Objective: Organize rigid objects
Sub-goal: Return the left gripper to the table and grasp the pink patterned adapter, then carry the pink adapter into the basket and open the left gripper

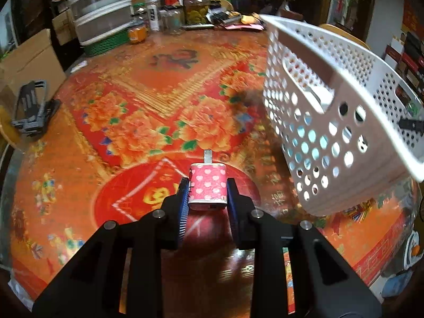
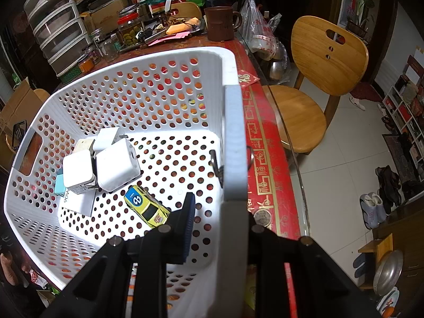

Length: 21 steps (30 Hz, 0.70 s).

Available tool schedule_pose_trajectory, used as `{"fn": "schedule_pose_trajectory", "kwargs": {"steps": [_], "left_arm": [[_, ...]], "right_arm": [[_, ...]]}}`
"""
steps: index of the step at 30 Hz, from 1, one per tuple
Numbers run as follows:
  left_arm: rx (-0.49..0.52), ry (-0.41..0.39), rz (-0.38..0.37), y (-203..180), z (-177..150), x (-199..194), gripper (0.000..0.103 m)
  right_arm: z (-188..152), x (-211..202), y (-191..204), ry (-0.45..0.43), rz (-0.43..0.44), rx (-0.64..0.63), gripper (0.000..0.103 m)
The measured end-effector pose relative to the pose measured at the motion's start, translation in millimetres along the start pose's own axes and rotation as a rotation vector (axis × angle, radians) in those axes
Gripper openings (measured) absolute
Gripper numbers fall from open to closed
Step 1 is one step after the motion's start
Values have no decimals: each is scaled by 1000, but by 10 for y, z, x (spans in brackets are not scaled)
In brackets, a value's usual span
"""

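My left gripper [image 1: 208,194] is pinching the pink charger [image 1: 208,186] above the table [image 1: 137,84], while my right gripper [image 2: 220,212] is apparently clamping the basket [image 2: 234,143] rim at two o'clock.

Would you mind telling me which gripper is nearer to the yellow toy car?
Right. The right gripper clamps the basket wall just beside the yellow toy car; the left gripper holds a pink charger outside the basket.
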<state>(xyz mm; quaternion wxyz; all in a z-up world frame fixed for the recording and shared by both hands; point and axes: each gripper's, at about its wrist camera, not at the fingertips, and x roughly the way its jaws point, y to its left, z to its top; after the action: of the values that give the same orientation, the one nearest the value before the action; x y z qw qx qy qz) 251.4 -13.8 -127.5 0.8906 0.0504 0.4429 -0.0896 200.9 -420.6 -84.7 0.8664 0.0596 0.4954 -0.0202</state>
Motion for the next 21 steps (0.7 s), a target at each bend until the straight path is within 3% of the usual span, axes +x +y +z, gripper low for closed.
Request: {"fn": "schedule_pose_trajectory", "kwargs": {"steps": [8, 14, 21], "left_arm": [[20, -67, 83, -25, 315, -495, 25], [91, -107, 122, -333, 596, -788, 25], [177, -114, 134, -818, 868, -832, 25]], "right_arm": [[0, 4, -2, 0, 0, -4, 22], [1, 5, 4, 0, 0, -4, 22], [2, 6, 9, -1, 3, -4, 22]]}}
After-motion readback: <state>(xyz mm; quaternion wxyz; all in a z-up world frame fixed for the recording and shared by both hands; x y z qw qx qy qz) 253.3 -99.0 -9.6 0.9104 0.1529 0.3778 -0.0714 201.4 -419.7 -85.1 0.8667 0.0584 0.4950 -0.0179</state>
